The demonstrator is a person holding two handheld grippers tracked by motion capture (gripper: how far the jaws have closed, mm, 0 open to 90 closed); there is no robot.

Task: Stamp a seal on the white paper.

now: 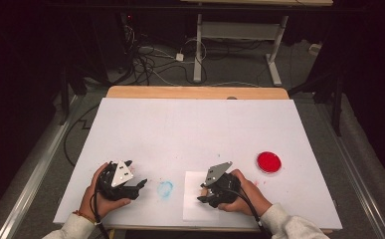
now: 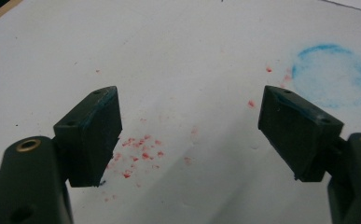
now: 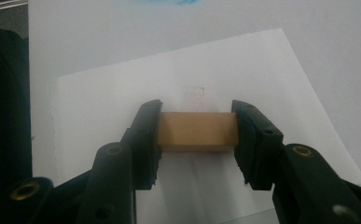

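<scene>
From the high view, a white table has a person's two hands at its near edge. The left hand holds the left claw, which points toward the middle of the table. Just past its tips is a faint blue ring smudged on the table. The right hand holds the right claw, which sits over a sheet of white paper. A round red dish lies farther off to the right, well apart from both claws. A grey three-cornered plate sits on top of each claw. Past the far edge of the table there is a floor with cables and the legs of another table.

From the left gripper view, the left claw stands wide apart with nothing between its two black jaws. Below them, the white table has little red specks. The blue ring is at the upper right, beyond the jaw on that side. The pads have a bit of blue on their edges.

From the right gripper view, the right claw squeezes a small tan block from both sides. Each jaw touches one end of the block. The block is over the sheet of white paper, but I cannot tell if it touches the paper. A very faint square mark is on the paper just beyond the block. A bit of blue peeks in at the top edge.
</scene>
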